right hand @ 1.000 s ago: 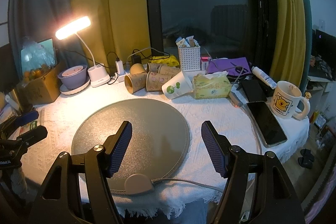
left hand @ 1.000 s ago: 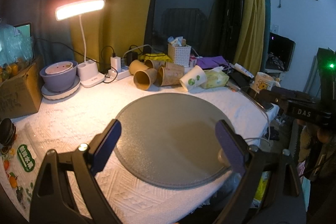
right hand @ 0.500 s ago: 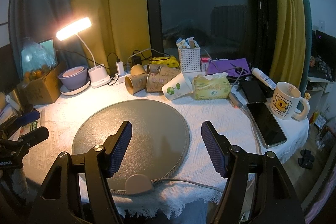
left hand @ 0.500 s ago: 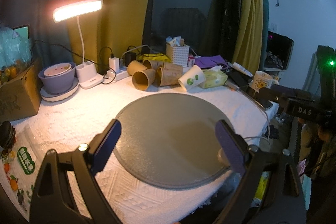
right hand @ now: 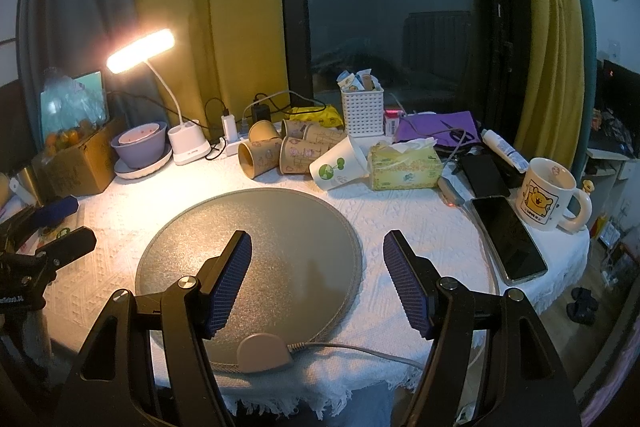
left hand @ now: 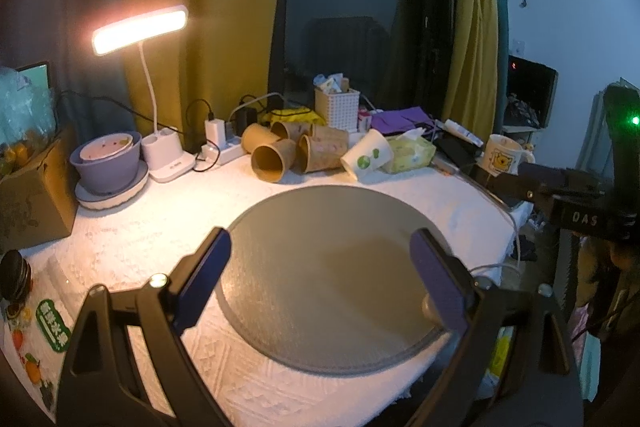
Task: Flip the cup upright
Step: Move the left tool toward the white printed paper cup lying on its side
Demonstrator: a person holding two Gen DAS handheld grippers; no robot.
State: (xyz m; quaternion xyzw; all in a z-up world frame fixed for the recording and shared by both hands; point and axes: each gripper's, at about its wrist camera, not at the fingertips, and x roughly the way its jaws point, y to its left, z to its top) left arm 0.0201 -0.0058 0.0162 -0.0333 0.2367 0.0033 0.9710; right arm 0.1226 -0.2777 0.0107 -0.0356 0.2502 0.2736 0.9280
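Note:
Several brown paper cups point(right hand: 260, 155) point(left hand: 274, 161) lie on their sides at the back of the table. A white paper cup with a green print point(right hand: 339, 165) point(left hand: 366, 157) lies tipped next to them. A round grey mat point(right hand: 248, 251) point(left hand: 340, 275) covers the table's middle. My left gripper point(left hand: 320, 267) is open and empty above the mat's near edge. My right gripper point(right hand: 318, 267) is open and empty above the mat's right side. Both are well short of the cups.
A lit desk lamp point(right hand: 140, 51), a purple bowl point(right hand: 140, 143) and a cardboard box point(right hand: 80, 163) stand at the left. A white basket point(right hand: 362, 115), tissue pack point(right hand: 404, 167), phones point(right hand: 506, 239) and a bear mug point(right hand: 548, 195) are at the right. A cable point(right hand: 360, 351) runs off the mat.
Both views have shifted only slightly; the left view has risen a little. Both grippers stay open and empty.

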